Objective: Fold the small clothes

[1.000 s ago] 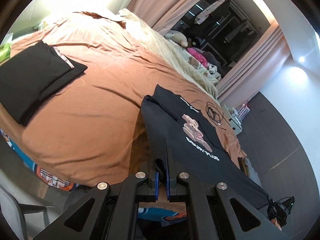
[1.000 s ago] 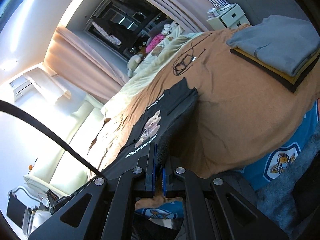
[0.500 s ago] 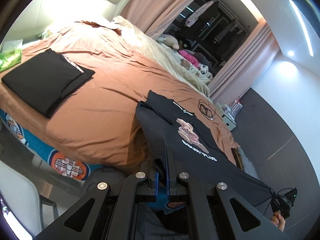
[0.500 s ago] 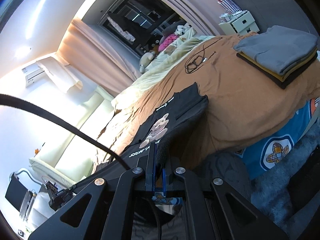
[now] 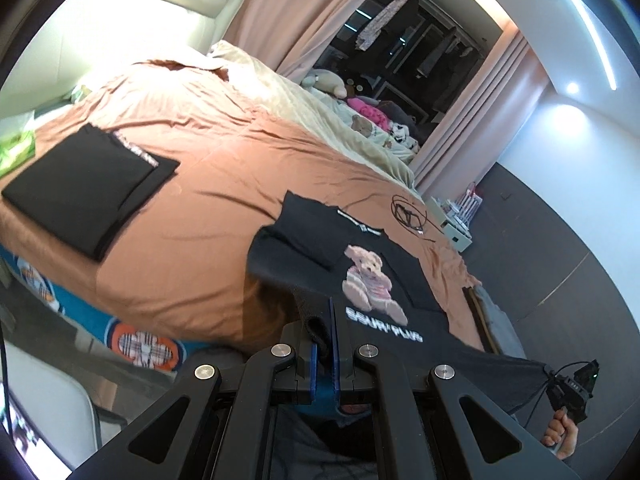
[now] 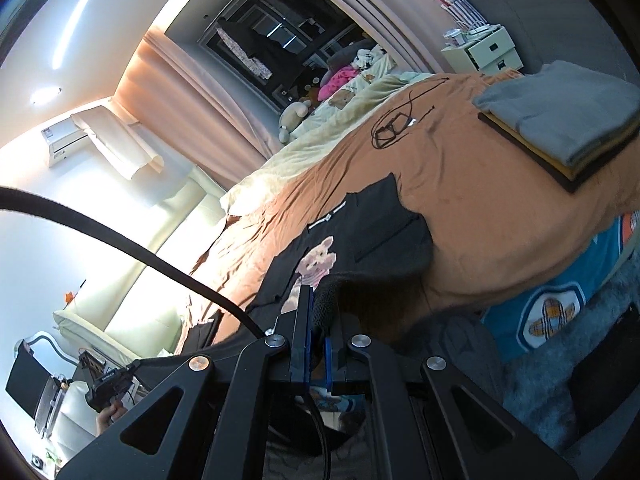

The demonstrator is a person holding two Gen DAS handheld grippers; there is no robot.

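Both grippers, left (image 5: 325,334) & right (image 6: 317,328), are clamped on the black tee's (image 5: 360,264) hem corners, its collar end lying on the bed (image 5: 192,216) toward 12 o'clock w/ sleeves tucked in, so next you'd carry the hem fwd to the collar, keeping it taut.

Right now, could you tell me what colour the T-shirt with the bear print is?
Black T-shirt, best in the left wrist view.

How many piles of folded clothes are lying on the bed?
2: a black folded pile on the bed's left side, and a stack topped with grey on its right side. Others may lie out of view.
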